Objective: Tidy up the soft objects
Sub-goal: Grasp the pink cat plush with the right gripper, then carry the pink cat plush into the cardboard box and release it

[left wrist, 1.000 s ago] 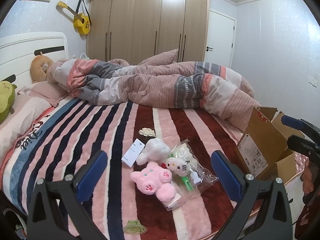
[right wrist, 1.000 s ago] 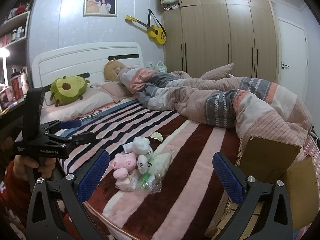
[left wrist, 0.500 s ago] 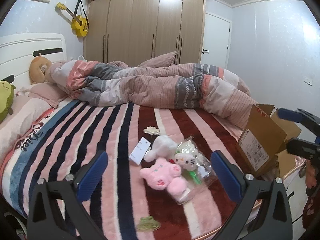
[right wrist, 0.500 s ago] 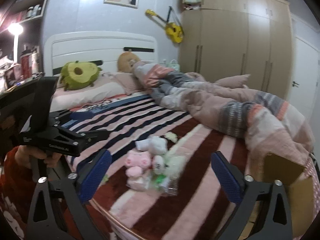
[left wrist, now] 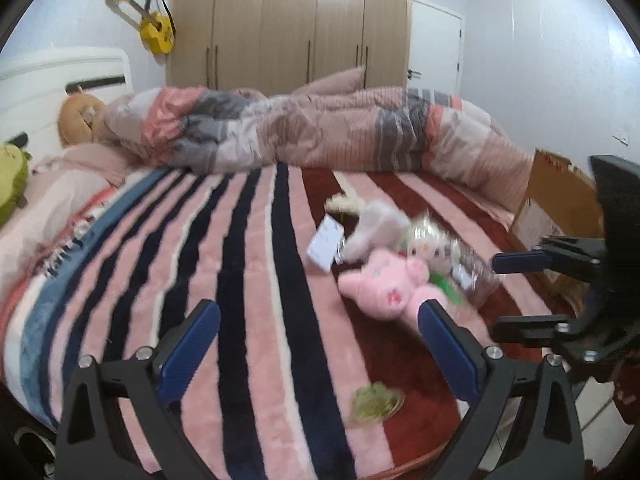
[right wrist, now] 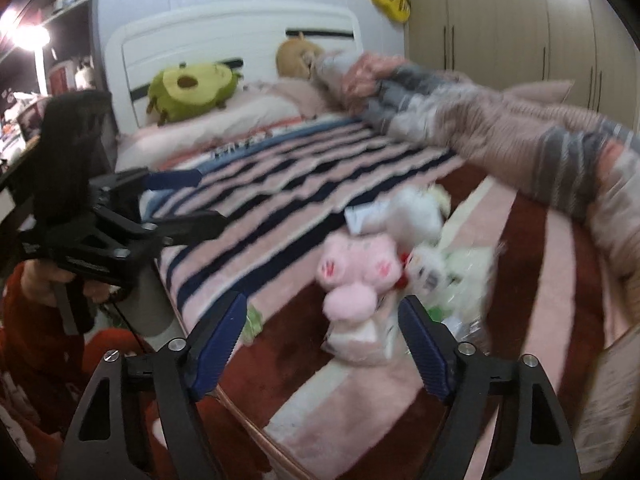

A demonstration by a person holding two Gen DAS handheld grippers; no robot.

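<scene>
A pile of soft toys lies on the striped blanket (left wrist: 248, 280): a pink plush (left wrist: 384, 284) (right wrist: 356, 268), a white plush (left wrist: 380, 220) (right wrist: 412, 212) and a small white cat toy in a clear bag (left wrist: 436, 250) (right wrist: 432, 270). A white card (left wrist: 326, 242) lies beside them. My left gripper (left wrist: 318, 312) is open over the blanket, left of the pile, holding nothing. My right gripper (right wrist: 322, 304) is closing, its pads touching nothing. The pink plush lies just ahead of its tips. Each gripper shows in the other's view: right gripper (left wrist: 504, 292), left gripper (right wrist: 200, 200).
A small green item (left wrist: 374, 398) lies near the bed's front edge. An open cardboard box (left wrist: 560, 200) stands at the bed's right side. A rumpled quilt (left wrist: 320, 132) covers the far half. An avocado plush (right wrist: 192, 88) rests by the headboard. A red sleeve (right wrist: 24, 320) is at the left.
Both grippers have sunk and come closer to the toy pile. The right gripper's jaws have narrowed. The right gripper now reaches in beside the clear bag in the left wrist view.
</scene>
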